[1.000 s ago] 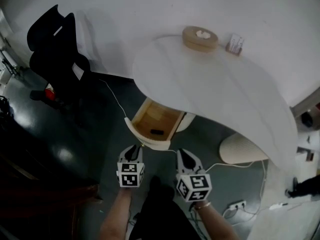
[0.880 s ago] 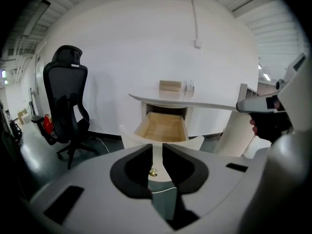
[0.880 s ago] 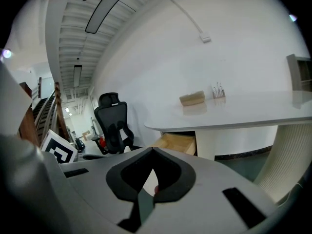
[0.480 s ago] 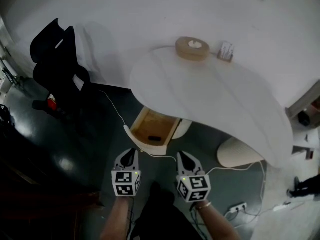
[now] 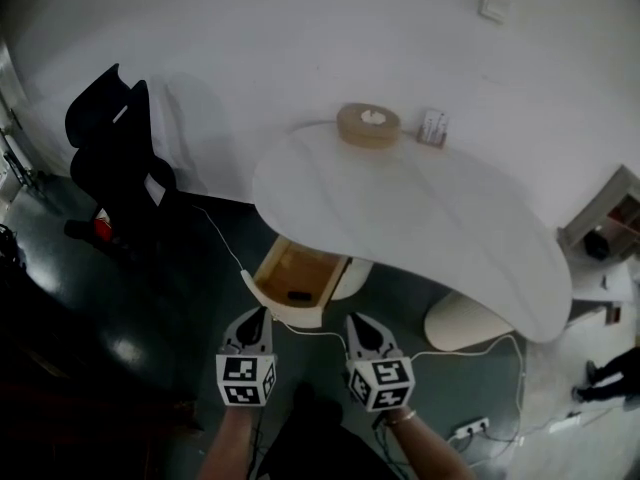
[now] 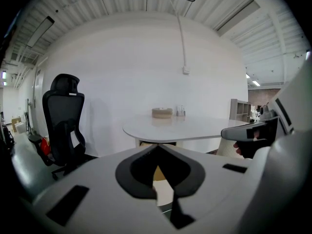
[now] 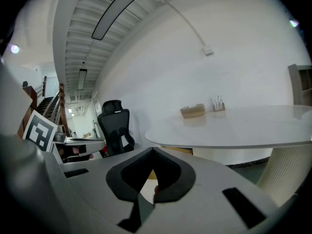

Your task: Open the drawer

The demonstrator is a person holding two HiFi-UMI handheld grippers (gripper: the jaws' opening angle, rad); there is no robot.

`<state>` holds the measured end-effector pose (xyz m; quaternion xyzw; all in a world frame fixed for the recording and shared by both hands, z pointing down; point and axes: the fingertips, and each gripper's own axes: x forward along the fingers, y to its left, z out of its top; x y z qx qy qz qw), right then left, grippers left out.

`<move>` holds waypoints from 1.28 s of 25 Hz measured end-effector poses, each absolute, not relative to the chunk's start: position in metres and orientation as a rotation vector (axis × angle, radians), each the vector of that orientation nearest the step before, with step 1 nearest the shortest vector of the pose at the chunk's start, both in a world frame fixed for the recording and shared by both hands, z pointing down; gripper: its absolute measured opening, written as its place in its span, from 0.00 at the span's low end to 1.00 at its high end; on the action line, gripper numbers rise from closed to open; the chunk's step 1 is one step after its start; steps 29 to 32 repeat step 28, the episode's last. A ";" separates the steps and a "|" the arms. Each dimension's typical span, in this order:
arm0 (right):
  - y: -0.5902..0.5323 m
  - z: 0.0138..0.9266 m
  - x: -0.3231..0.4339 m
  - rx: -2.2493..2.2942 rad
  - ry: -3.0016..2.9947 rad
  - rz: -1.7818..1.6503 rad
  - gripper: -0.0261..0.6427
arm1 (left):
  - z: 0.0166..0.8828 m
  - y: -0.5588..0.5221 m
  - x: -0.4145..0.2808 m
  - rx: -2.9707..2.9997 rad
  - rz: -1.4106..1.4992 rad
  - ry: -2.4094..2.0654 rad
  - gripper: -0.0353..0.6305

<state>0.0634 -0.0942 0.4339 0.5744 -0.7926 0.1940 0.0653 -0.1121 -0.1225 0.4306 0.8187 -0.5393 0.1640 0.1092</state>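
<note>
The drawer stands pulled out from under the white table; its wooden inside shows, with a small dark thing lying in it. My left gripper hangs just short of the drawer's front, shut and empty. My right gripper is beside it, shut too, with nothing held. In the left gripper view the jaws meet at the tips with the drawer's front showing behind them. The right gripper view has its jaws closed, the table ahead.
A round wooden box and a small holder sit at the table's far edge. A black office chair stands to the left. White cables trail over the dark floor, with a ribbed white base and a power strip at right.
Both grippers have drawn back from the open drawer and risen, the left one more. The left jaws have closed. The view now takes in more of the room.
</note>
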 end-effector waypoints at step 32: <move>-0.088 0.422 0.071 1.762 -2.382 0.543 0.04 | 0.408 -0.119 -0.107 2.431 0.435 -1.604 0.06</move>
